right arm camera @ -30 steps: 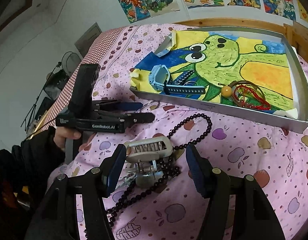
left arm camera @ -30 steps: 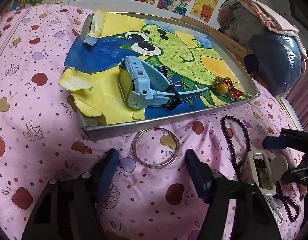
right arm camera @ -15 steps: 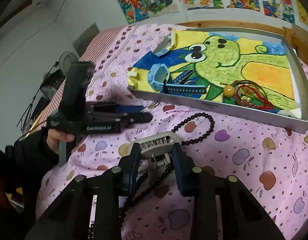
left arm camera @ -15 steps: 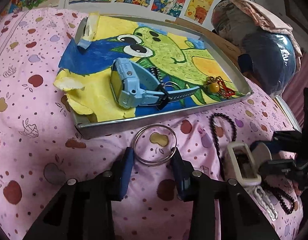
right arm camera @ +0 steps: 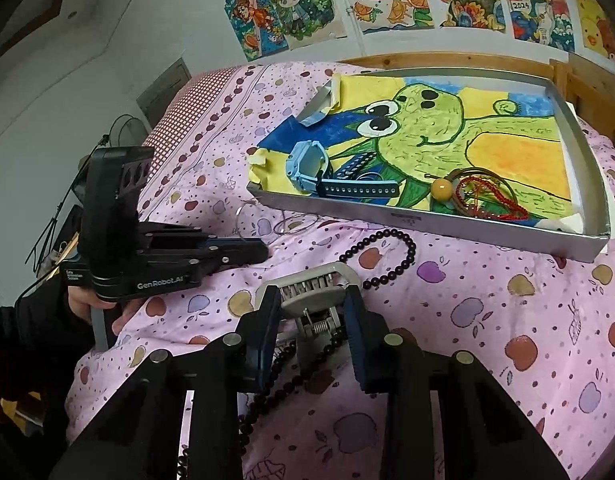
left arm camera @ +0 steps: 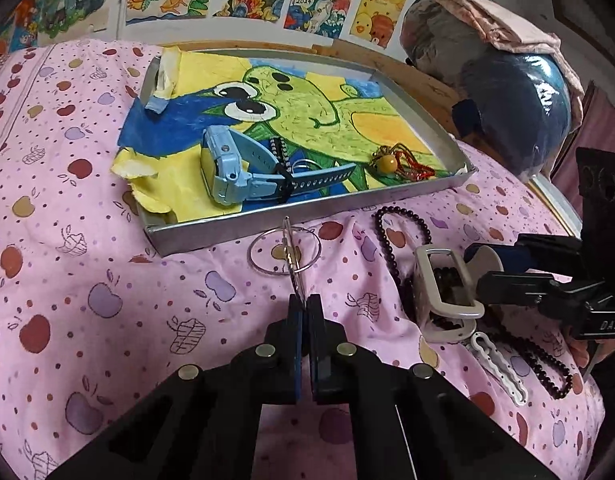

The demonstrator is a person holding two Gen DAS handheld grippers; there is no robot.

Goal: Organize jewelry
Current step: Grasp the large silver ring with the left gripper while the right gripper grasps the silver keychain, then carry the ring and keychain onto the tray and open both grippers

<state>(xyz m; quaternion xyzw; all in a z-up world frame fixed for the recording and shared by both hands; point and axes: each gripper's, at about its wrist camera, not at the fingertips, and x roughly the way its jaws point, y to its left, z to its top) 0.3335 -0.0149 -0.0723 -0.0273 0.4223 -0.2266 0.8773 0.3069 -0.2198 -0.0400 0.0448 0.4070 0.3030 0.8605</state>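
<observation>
Two tools are each closed on something. The left tool (left arm camera: pixel 303 312) has its blue pads pressed together on the thin silver wire ring (left arm camera: pixel 284 251), which sits on the pink apple-print bedcover (left arm camera: pixel 107 300) just in front of the shallow grey metal tray (left arm camera: pixel 307 220). The right tool (right arm camera: pixel 313 320) is clamped, partly closed, on the cream plastic claw hair clip (right arm camera: pixel 313 286), lying over the string of dark round beads (right arm camera: pixel 391 256). Likely risks: the slim ring could pivot or slip from so narrow a pinch when lifted, and the clip's teeth may drag the beads along. The ring looks smooth, glossy and very light; part of it stands edge-on from the pads.
</observation>
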